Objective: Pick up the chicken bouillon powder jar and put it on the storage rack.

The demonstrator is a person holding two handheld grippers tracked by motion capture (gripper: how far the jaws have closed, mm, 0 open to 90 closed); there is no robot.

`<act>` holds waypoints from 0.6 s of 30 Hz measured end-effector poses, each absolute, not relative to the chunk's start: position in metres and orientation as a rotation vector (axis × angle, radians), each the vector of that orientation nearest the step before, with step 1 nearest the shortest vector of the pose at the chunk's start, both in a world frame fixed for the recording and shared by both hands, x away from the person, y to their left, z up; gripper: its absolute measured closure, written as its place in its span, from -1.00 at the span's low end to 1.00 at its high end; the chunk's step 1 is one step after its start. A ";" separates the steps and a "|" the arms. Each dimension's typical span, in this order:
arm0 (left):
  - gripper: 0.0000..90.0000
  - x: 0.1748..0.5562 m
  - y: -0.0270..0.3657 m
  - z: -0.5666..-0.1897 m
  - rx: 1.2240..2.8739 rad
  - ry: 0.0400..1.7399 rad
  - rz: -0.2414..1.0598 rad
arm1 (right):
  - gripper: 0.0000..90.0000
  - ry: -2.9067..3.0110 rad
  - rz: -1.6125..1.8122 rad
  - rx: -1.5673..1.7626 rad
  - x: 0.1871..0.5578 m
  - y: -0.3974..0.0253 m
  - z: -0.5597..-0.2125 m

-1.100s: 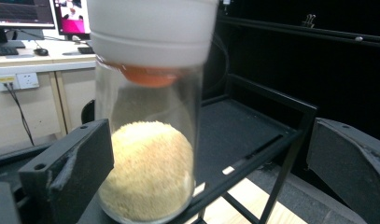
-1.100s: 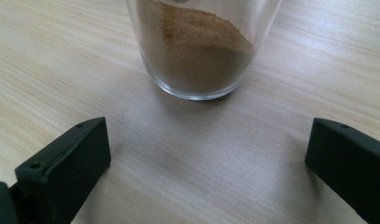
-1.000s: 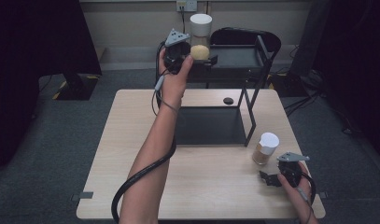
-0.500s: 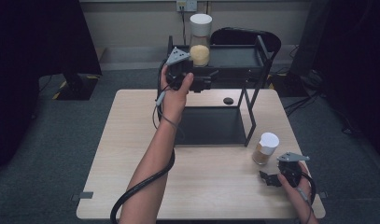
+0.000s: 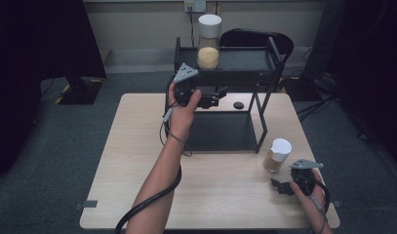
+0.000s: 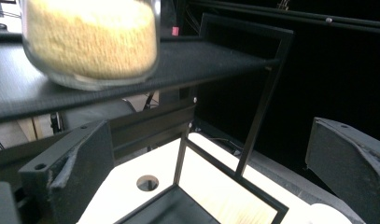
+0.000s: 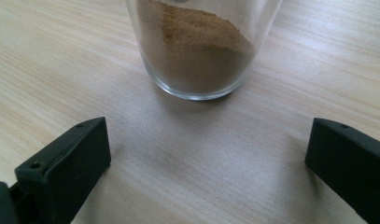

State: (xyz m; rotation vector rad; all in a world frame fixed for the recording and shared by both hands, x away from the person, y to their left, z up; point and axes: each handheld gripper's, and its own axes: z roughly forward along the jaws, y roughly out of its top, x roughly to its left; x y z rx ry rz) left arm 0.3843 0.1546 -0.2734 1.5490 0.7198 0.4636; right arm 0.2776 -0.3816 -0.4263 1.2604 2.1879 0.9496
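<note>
I'm holding my left gripper point(image 5: 216, 95) up in front of the black rack point(image 5: 264, 105), jaws spread and gripping nothing — the tall jar of yellow grain point(image 5: 208, 41) is standing on the rack's top shelf, above and beyond it. Over at the table's point(image 5: 137, 161) near right corner, my right gripper point(image 5: 280, 185) is resting low, jaws wide apart, just short of the small jar of brown powder point(image 5: 277, 155).

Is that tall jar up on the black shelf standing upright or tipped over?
Upright. The tall jar stands on its base on the black shelf, white lid on top, yellow grains settled at the bottom.
</note>
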 end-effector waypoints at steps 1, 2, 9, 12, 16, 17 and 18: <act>-0.99 0.384 0.155 -0.275 1.551 0.720 0.467 | -1.00 2.188 0.950 1.260 0.278 -0.382 -0.426; -0.99 0.383 0.155 -0.277 1.549 0.721 0.464 | -1.00 2.188 0.950 1.260 0.278 -0.382 -0.426; -0.99 0.379 0.156 -0.288 1.571 0.708 0.467 | -1.00 2.188 0.950 1.261 0.278 -0.382 -0.426; -0.99 0.378 0.158 -0.295 1.579 0.705 0.460 | -1.00 2.188 0.950 1.260 0.278 -0.382 -0.426; -0.99 0.376 0.159 -0.302 1.605 0.685 0.457 | -1.00 2.188 0.950 1.262 0.278 -0.382 -0.426; -0.99 0.376 0.160 -0.304 1.610 0.682 0.457 | -1.00 2.188 0.950 1.262 0.278 -0.382 -0.426; -0.99 0.375 0.161 -0.306 1.613 0.683 0.454 | -1.00 2.188 0.950 1.262 0.278 -0.382 -0.426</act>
